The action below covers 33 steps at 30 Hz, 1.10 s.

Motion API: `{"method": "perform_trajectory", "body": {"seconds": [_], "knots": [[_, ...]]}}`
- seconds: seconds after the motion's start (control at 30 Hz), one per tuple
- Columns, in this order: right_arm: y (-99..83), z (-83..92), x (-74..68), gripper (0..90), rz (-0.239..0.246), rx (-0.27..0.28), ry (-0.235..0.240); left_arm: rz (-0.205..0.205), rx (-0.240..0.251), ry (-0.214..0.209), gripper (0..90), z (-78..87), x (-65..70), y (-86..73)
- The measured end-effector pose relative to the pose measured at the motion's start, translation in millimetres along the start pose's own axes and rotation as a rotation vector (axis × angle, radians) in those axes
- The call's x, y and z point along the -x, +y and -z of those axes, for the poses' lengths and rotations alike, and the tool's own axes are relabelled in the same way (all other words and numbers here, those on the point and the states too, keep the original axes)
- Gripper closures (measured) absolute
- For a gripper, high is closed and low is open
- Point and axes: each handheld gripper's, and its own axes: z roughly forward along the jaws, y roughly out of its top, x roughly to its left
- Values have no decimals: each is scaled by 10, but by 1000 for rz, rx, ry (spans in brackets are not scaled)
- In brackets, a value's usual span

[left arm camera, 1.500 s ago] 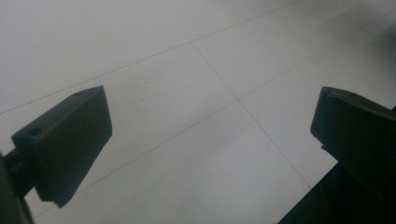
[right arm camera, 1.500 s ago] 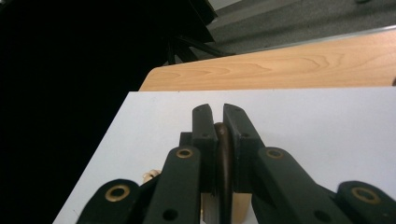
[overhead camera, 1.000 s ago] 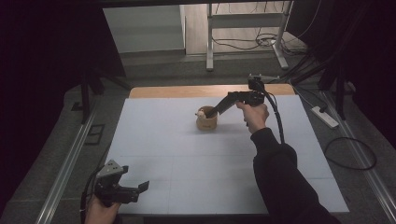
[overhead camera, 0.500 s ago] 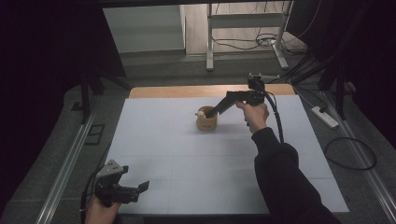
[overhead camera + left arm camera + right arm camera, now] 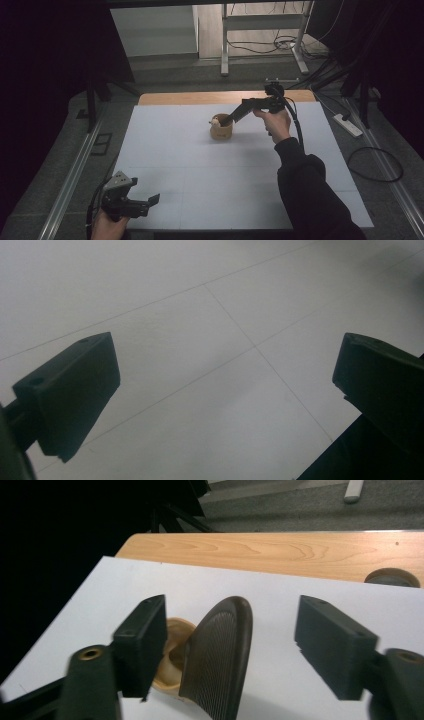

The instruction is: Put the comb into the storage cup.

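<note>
A small wooden cup (image 5: pixel 220 131) stands on the white table top (image 5: pixel 200 170), toward the far middle. My right gripper (image 5: pixel 226 120) reaches in from the right with its tips over the cup's rim. In the right gripper view a dark ribbed paddle-shaped piece (image 5: pixel 220 650) stands upright between the jaws of the right gripper (image 5: pixel 230 645), with the cup (image 5: pixel 172 655) behind it. These jaws have just been opening and neither pad presses on the piece. My left gripper (image 5: pixel 150 202) rests at the near left corner. Its jaws stand wide over bare table, left gripper (image 5: pixel 225 390).
A bare wooden strip (image 5: pixel 200 97) runs along the table's far edge, with a round dark hole (image 5: pixel 392 577) in it. A white power strip (image 5: pixel 350 125) and cables lie on the floor at right. Metal rails (image 5: pixel 70 175) flank the table.
</note>
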Motion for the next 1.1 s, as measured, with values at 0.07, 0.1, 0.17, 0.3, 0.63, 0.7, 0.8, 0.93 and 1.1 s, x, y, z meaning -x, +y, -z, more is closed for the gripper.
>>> {"method": "perform_trajectory", "body": {"seconds": [0.07, 0.1, 0.17, 0.3, 0.63, 0.7, 0.8, 0.93, 1.1], "knots": [[-5, 5, -16, 209, 25, -12, -21, 0, 0, 0, 0, -1, 0, 0], [-9, 6, -25, 201, 37, -19, -30, 0, 0, 0, 0, 0, 0, 0], [-19, 12, -41, 171, 58, -35, -42, 0, 0, 0, 0, 0, 0, 0], [-36, 31, -70, 118, 98, -54, -33, 0, 0, 0, 0, 0, 0, 0], [-99, 136, -152, 43, 158, -44, 24, -2, 0, 1, 0, 0, 2, 0], [-115, 153, -161, 31, 172, -45, 20, -2, 0, 1, 0, 0, 3, 0], [-138, 185, -171, 23, 187, -45, 24, -2, 0, 0, 0, 0, 2, 0], [-169, 223, -176, 15, 206, -53, 32, -2, 0, 0, 0, 0, 2, 0], [-212, 279, -192, 8, 230, -59, 36, 2, 3, -1, 0, 1, -1, -1]]}}
